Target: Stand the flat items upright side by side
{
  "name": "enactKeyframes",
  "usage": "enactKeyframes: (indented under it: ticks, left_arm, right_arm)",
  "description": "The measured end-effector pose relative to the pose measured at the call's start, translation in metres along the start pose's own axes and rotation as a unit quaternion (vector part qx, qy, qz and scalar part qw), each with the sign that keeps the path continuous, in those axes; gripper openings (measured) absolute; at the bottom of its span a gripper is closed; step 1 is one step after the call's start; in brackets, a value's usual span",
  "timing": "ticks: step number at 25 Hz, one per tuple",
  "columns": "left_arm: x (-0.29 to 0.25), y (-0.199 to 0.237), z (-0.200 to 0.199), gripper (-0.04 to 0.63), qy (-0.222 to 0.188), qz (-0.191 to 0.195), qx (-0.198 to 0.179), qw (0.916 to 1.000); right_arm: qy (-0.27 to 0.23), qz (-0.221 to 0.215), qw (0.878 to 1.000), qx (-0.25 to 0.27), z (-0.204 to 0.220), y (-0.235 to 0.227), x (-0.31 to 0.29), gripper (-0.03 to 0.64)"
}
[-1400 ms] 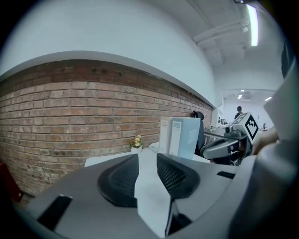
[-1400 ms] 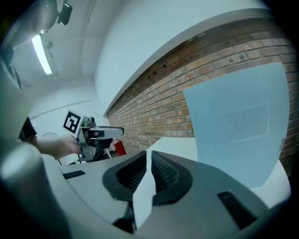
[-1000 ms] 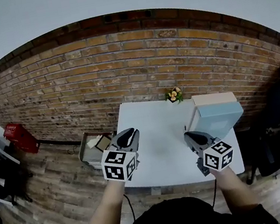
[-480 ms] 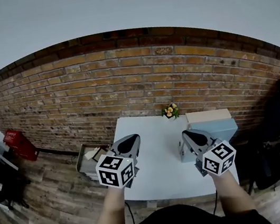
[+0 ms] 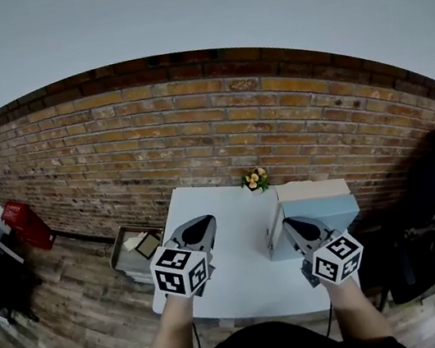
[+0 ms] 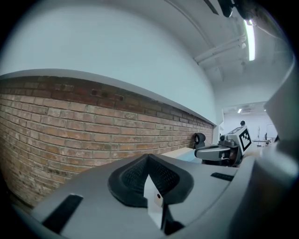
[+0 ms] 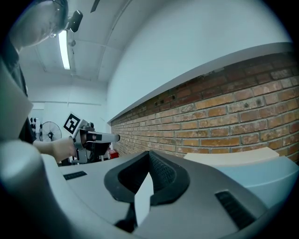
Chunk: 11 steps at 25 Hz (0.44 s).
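1. Nearest us, the left tongs [image 6: 150, 179] are pressed together with nothing between them, and the right tongs [image 7: 148, 179] are likewise pressed together and empty. In the head view they hang over the near half of the bench [image 5: 232, 208], left at 9 o'clock and right at 3 o'clock, with tips pointing to 12.
2. Just beyond the right tongs, at the bench's 2 o'clock, stands a pale blue block [image 5: 324, 213] with a cream top. We judge this to be the flat items packed together upright, though no view separates single pieces.
3. The risk we see is that the right tongs' closed tip sits near the block's 9 o'clock face. A sideways swing could nudge or topple it. Pressed-together tongs also cannot take anything until they spread.
4. Farther off, a small flower pot [image 5: 255, 179] sits at the bench's 12 o'clock edge, against the brick wall [image 5: 115, 162]. On the floor beyond the 9 o'clock edge lies a crate [image 5: 121, 259] with flat-looking contents. We cannot tell whether they belong to the task, and reaching down for them could clip the bench edge.
5. Only the head view shows the bench top, the pot and the crate. Only the gripper views show the tongs' tips meeting. The right gripper view also catches the block's cream top at 4 o'clock, and each gripper view shows the other tongs across the bench.
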<state>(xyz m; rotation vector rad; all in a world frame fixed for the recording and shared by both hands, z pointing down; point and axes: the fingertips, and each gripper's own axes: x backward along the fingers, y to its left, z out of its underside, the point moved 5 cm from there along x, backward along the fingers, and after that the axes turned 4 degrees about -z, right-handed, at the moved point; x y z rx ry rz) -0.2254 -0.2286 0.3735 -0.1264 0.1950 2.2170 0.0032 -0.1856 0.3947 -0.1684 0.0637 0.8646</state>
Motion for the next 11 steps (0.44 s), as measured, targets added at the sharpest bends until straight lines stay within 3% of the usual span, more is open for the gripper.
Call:
enactKeyframes:
  ticks: [11]
  left_arm:
    - [-0.0088, -0.0111, 0.0046, 0.017, 0.01, -0.009, -0.007, 0.9999]
  right_arm:
    - [-0.001, -0.023, 1.0, -0.008, 0.0081, -0.0077, 0.0007, 0.015]
